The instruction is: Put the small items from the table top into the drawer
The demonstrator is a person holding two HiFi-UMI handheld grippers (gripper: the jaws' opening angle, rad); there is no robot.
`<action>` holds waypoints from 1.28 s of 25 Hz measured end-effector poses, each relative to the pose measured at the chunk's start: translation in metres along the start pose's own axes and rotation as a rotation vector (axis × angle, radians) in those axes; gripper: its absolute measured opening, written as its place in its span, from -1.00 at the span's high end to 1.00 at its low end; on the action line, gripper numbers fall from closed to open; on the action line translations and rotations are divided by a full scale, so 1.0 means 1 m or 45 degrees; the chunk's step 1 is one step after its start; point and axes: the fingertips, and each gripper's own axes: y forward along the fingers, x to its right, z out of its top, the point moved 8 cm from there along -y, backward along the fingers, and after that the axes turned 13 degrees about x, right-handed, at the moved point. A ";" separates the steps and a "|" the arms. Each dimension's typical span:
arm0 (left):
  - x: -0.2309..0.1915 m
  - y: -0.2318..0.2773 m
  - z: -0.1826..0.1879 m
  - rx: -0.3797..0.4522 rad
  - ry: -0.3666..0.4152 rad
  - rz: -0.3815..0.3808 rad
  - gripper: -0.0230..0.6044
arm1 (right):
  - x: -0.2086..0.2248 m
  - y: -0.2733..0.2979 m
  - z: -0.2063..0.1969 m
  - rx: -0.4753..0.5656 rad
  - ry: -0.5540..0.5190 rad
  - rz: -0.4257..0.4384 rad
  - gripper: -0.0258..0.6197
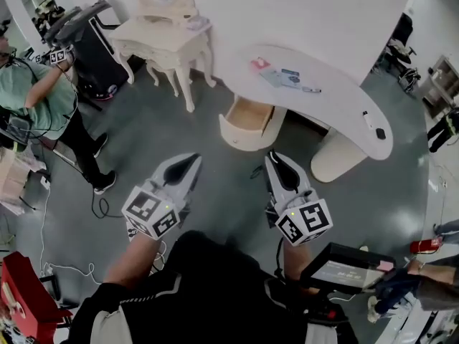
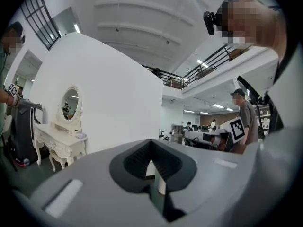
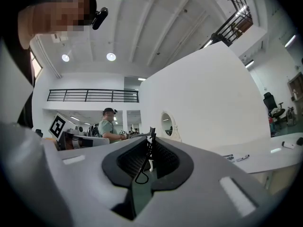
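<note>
The curved white table stands ahead at the upper right. Small items lie on it: a red card, blue-grey cards, a pen, a white piece and a black piece. Its drawer is pulled open below the left end. Both grippers are held low, well short of the table. My left gripper is shut with nothing in it. My right gripper has its tips pinched on a thin black wire thing that dangles in a loop.
A cream dressing table with an oval mirror stands at the back left beside a black treadmill. A person in green stands at the left, and cables lie on the grey floor. A red case sits at the bottom left.
</note>
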 end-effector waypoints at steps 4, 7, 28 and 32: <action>-0.003 0.020 0.001 -0.024 0.028 -0.014 0.93 | 0.017 0.007 -0.002 0.014 0.007 -0.003 0.81; -0.012 0.034 -0.002 -0.019 0.027 -0.015 0.93 | 0.029 0.016 -0.006 0.018 0.004 -0.014 0.81; -0.181 0.126 -0.015 0.029 -0.066 -0.099 0.93 | 0.072 0.181 -0.032 -0.062 -0.105 -0.076 0.81; -0.211 0.146 -0.019 0.037 -0.093 -0.126 0.93 | 0.082 0.212 -0.038 -0.073 -0.117 -0.103 0.81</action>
